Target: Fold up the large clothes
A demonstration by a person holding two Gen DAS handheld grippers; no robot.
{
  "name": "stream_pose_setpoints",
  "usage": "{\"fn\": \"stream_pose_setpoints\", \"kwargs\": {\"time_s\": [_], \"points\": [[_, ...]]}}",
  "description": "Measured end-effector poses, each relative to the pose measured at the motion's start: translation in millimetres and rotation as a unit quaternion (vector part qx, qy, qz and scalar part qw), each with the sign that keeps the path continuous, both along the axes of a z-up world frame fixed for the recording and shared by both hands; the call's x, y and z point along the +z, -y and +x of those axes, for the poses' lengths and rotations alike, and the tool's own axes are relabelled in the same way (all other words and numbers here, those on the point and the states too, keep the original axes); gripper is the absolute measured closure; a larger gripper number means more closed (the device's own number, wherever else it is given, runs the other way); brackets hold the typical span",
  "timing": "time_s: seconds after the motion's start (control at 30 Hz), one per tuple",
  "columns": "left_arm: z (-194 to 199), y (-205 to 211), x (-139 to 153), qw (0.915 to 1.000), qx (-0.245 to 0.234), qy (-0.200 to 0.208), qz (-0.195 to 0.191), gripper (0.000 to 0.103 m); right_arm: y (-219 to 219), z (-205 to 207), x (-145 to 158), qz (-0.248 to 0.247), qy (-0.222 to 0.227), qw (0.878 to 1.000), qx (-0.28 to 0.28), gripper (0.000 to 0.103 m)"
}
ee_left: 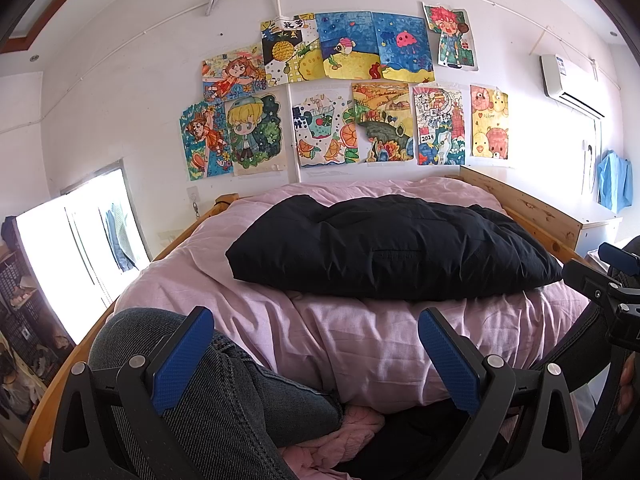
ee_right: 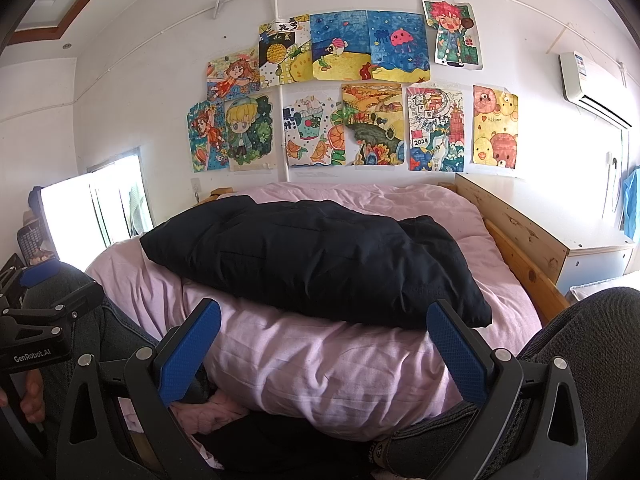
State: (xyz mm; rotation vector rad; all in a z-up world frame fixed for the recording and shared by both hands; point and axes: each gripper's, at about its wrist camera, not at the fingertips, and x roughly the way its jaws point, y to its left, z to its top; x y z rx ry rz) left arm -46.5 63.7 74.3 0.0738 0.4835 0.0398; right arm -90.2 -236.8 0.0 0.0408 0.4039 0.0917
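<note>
Looks pretty much done to me: the black jacket (ee_left: 384, 248) sits folded in a puffy bundle on the pink bed (ee_left: 360, 344). Left tool (ee_left: 316, 356) and right tool (ee_right: 326, 350) both hang spread wide, gripping nothing, well short of it

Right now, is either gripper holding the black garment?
No. Both the left gripper and right gripper are open and short of the black garment on the pink bedding.
</note>
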Motion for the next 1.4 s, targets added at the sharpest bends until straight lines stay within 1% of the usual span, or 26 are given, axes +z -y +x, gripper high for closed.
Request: {"fn": "stream_pose_setpoints", "kwargs": {"time_s": [1.4], "points": [[1.0,-6.8,0.1,1.0000,-0.004,0.001,0.003,0.000,-0.8,0.2,0.8,0.001,-0.001,1.000,-0.001,0.002]]}}
